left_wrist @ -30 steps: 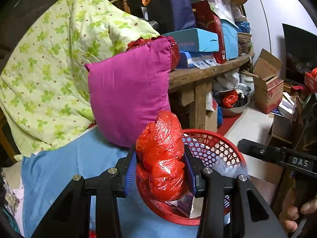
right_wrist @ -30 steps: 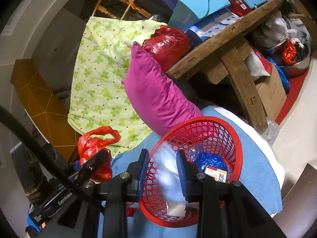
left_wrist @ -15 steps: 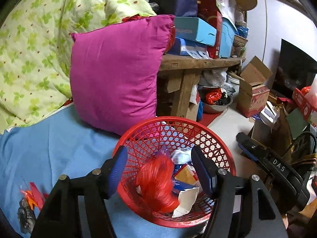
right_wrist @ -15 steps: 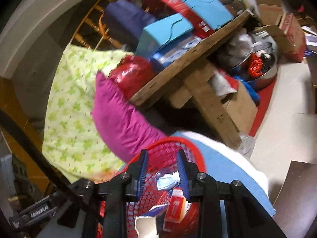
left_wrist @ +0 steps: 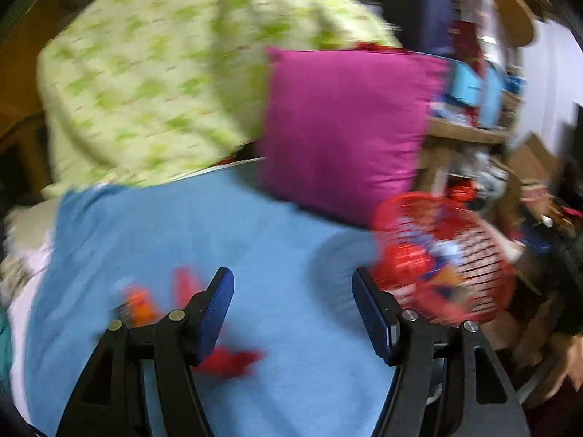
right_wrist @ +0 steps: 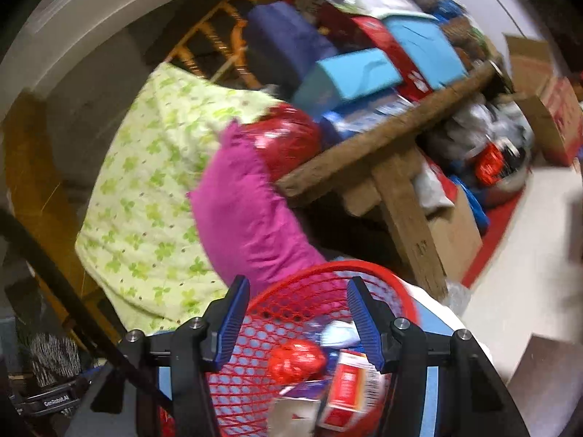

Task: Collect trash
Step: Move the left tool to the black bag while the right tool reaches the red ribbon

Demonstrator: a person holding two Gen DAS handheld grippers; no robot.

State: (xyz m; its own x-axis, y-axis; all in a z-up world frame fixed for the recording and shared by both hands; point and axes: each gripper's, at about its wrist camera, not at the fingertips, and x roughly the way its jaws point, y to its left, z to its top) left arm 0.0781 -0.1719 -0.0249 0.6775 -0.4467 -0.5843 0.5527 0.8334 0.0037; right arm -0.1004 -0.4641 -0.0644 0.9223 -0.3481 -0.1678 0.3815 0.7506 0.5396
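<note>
Your left gripper [left_wrist: 291,306] hangs over the blue sheet [left_wrist: 226,240] with its jaws standing wide apart and nothing between the blue pads; only bare sheet shows in the gap. That view is heavily blurred. At about eight o'clock from the left pad lie small red and orange scraps [left_wrist: 142,304] on the sheet, and another red scrap [left_wrist: 233,358] lies at six o'clock, just under that pad; what they are cannot be told through the blur.

The red mesh basket [left_wrist: 470,255] sits at three o'clock in your left view, on the edge of the sheet, just below the magenta pillow [left_wrist: 346,127]. A green clover-print quilt [left_wrist: 153,83] fills ten to twelve o'clock.

Your right gripper [right_wrist: 297,298] has its jaws opening, with the basket's near rim [right_wrist: 328,267] and mesh wall seen between the pads; neither pad presses on it. Inside the basket, at six o'clock, lie a crumpled red plastic bag [right_wrist: 297,360], a red-and-white carton [right_wrist: 349,382], a pale blue wad [right_wrist: 337,331] and a white torn carton [right_wrist: 291,415].

At one o'clock a wooden bench [right_wrist: 386,138] carries stacked boxes, among them a turquoise box [right_wrist: 349,73], with a red bundle [right_wrist: 288,142] at the bench's left end.
</note>
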